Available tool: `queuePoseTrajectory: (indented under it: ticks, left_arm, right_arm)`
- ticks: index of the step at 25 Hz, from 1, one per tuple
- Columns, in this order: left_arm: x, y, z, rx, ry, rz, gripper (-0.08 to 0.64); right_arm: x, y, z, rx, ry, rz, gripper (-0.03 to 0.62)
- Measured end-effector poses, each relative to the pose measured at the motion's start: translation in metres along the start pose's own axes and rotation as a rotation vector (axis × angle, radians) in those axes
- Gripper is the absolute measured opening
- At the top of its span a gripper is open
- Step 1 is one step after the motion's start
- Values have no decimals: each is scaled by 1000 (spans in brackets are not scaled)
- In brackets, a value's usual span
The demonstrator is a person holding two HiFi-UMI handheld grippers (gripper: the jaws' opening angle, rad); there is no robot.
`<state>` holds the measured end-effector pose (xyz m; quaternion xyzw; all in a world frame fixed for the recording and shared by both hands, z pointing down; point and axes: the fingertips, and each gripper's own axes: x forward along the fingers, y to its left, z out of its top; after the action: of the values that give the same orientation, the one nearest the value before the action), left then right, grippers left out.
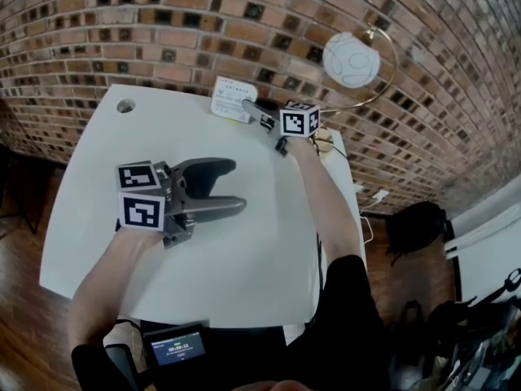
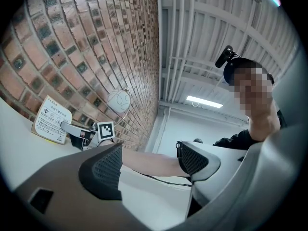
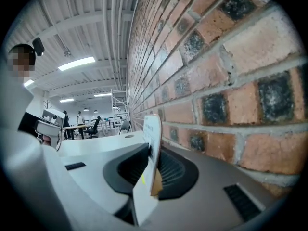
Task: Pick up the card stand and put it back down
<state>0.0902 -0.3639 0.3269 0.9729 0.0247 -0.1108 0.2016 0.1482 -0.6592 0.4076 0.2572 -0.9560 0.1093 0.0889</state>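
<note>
Flanking the upright card stand point(image 3: 153, 129) with jaws narrowly apart, the right claw point(image 3: 147, 150) reaches to the far edge of the white tabletop point(image 1: 244, 267) beside the brick wall point(image 1: 163, 31), while the left claw point(image 2: 151, 160) rests wide open and empty near the tabletop's middle.

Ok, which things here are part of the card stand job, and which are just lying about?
In the job:
card stand, standing between the pads of the right claw
white table it stands on

Lying about:
left claw, open and empty, resting on the table
globe lamp
cable hole
small screen at the near edge
black bag on the floor
</note>
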Motion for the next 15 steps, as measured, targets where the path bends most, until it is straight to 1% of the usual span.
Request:
queuePoseTrajectory:
  ticks: [3, 7, 11, 15]
  left_arm:
    - [0, 0, 1, -2, -3, 1, 385]
    - [-2, 0, 3, -1, -10, 4, 385]
    - [-1, -1, 5, 2, -12, 6, 385]
    - [-2, -1, 6, 4, -17, 6, 385]
  right_arm:
    - [-2, -8, -6, 14, 21, -48, 102]
    - [-5, -9, -9, 8, 64, -89, 124]
    - [-9, -8, -18, -4, 123, -115, 124]
    - [-14, -11, -22, -1, 158, -162, 124]
